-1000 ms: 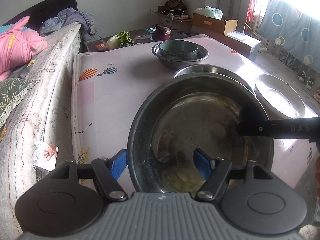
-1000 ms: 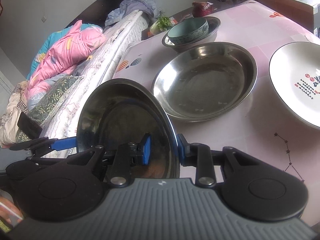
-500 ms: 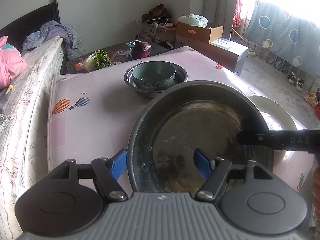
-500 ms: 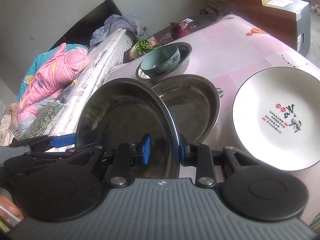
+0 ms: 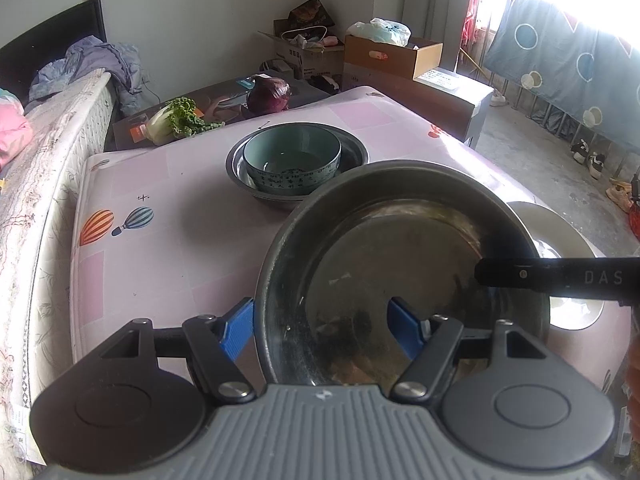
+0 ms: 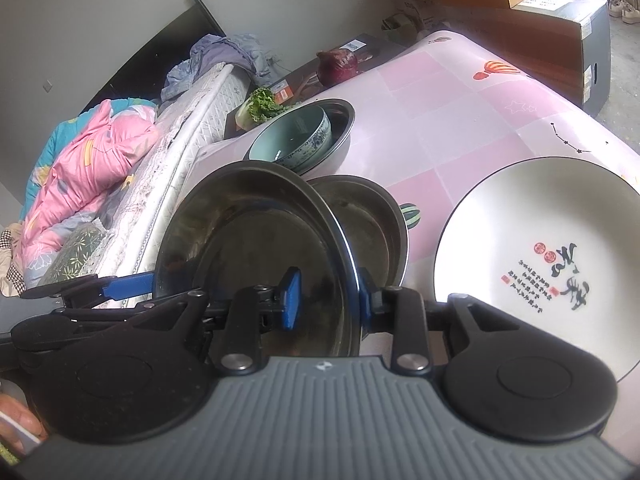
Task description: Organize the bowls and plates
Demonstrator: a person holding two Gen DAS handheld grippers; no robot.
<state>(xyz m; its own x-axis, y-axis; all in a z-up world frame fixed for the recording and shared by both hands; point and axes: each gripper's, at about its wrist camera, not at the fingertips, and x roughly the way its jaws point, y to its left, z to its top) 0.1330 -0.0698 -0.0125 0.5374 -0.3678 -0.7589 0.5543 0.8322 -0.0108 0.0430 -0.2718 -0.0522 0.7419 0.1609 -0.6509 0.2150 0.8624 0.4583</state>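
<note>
Fingers (image 6: pixel 289 297) of the right gripper (image 6: pixel 325 297) are clenched on the pan (image 6: pixel 256 256) rim; the left gripper (image 5: pixel 320 326) straddles the near rim, grasp uncertain. The pan is held above the desk (image 5: pixel 160 248), over a second pan (image 6: pixel 372 224). Stacking appears in hand; lowering squarely into it is called for next.

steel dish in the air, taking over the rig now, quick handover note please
Right gripper: jaws shut on the rim of the raised steel dish.
Left gripper: jaws wide, straddling another part of its rim; grip unclear.
On the table: second steel dish just under the raised one, white plate beside it, teal bowl in a steel basin farther back.
Done: bowl nested in basin.
Left: probably lower the raised dish into the second one; plate not stacked.
</note>
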